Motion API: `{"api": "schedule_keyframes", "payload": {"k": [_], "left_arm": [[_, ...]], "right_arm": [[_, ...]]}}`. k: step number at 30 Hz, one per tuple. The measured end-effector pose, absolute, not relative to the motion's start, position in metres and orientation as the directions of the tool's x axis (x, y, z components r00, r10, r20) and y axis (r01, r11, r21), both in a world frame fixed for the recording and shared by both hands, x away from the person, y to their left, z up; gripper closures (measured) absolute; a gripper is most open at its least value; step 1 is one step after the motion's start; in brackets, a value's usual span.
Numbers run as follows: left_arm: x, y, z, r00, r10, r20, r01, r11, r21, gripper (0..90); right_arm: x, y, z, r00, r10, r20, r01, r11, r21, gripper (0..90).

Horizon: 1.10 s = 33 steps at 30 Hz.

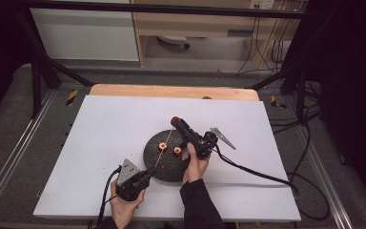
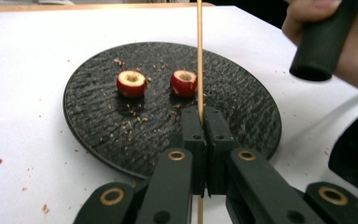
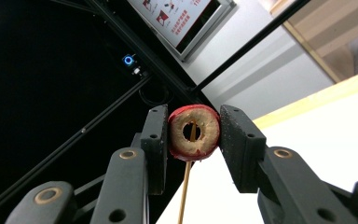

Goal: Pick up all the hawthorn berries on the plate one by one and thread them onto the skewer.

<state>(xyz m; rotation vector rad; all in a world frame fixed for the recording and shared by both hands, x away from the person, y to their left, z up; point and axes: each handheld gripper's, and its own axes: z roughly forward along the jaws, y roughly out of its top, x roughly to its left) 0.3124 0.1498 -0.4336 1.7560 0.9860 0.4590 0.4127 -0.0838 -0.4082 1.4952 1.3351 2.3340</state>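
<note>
The left hand-held gripper [image 2: 200, 116], near the white surface's [image 1: 105, 129] front edge, is clamped on a thin wooden skewer [image 2: 199, 56] slanting over the round black textured plate [image 2: 98, 126]. The right hand-held gripper [image 3: 194, 133], raised above the plate's far side, pinches a cored red fruit ring [image 3: 194, 132] with the skewer's tip showing in its hole. Two more cored red fruits [image 2: 131, 83] sit on the plate.

High view: fixed overhead on the person's side, looking forward and down at the whole white surface [image 1: 124, 124], fairly far. Left tool view: low, close, looking along its jaws across the black plate [image 2: 98, 126]; shares plate and skewer [image 2: 199, 56] with high view. Right tool view: tilted upward, very close, also catching the skewer.
</note>
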Motion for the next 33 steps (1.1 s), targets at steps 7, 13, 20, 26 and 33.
{"api": "schedule_keyframes", "payload": {"k": [7,13,20,26,33], "left_arm": [[0.319,0.140,-0.434,0.578,0.803,-0.146,0.407,-0.128,0.904,88.5],[0.327,0.139,-0.432,0.577,0.802,-0.156,0.417,-0.125,0.900,88.4],[0.334,0.136,-0.427,0.585,0.796,-0.152,0.416,-0.134,0.899,88.5],[0.338,0.134,-0.421,0.591,0.793,-0.150,0.412,-0.137,0.901,88.5],[0.342,0.133,-0.417,0.594,0.790,-0.152,0.417,-0.141,0.898,88.5]], "right_arm": [[0.410,-0.081,-0.413,-0.520,0.464,0.717,0.402,-0.607,0.685,64.3],[0.408,-0.081,-0.414,-0.527,0.472,0.707,0.406,-0.590,0.697,64.2],[0.404,-0.080,-0.417,-0.538,0.479,0.693,0.422,-0.559,0.714,64.2],[0.400,-0.079,-0.418,-0.550,0.488,0.678,0.427,-0.533,0.730,64.3],[0.396,-0.079,-0.420,-0.564,0.497,0.660,0.432,-0.503,0.748,64.3]]}}
